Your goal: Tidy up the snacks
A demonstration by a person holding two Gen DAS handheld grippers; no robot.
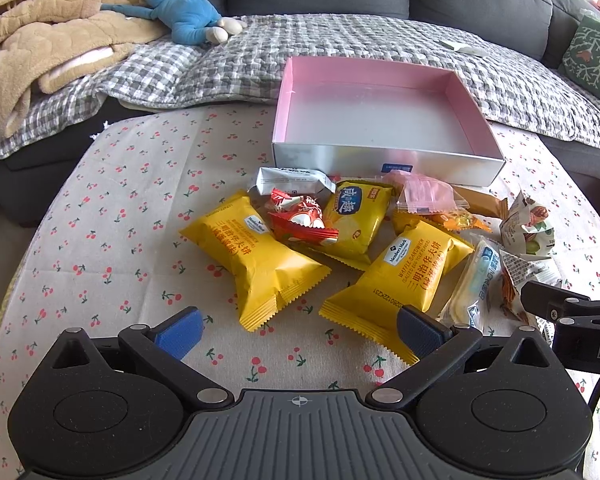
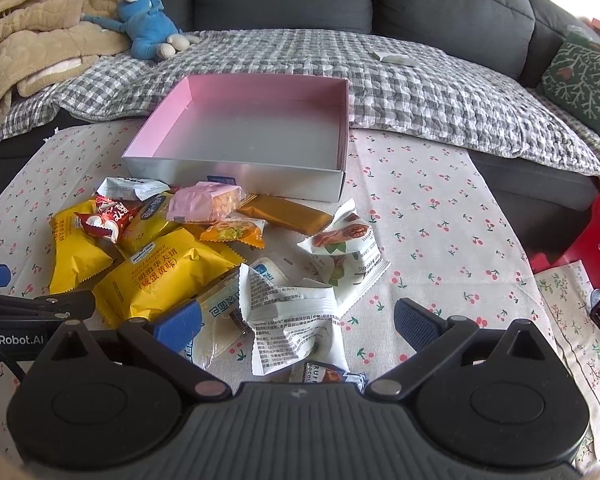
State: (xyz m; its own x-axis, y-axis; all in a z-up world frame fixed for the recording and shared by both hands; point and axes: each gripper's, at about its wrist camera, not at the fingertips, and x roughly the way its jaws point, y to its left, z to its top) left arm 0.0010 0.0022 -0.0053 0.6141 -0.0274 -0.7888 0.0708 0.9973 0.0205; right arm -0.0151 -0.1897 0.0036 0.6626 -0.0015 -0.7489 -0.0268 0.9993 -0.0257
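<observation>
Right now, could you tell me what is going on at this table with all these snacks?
A person holds two grippers over a pile of snack packets on the cherry-print tablecloth. The left gripper is open and empty, near a yellow waffle sandwich packet. The right gripper is open over a crumpled white wrapper. The pink-lined box behind the pile is empty, so sorting has not begun.

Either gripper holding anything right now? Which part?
Nothing held. Left gripper and right gripper both hover open over the snack pile.
</observation>
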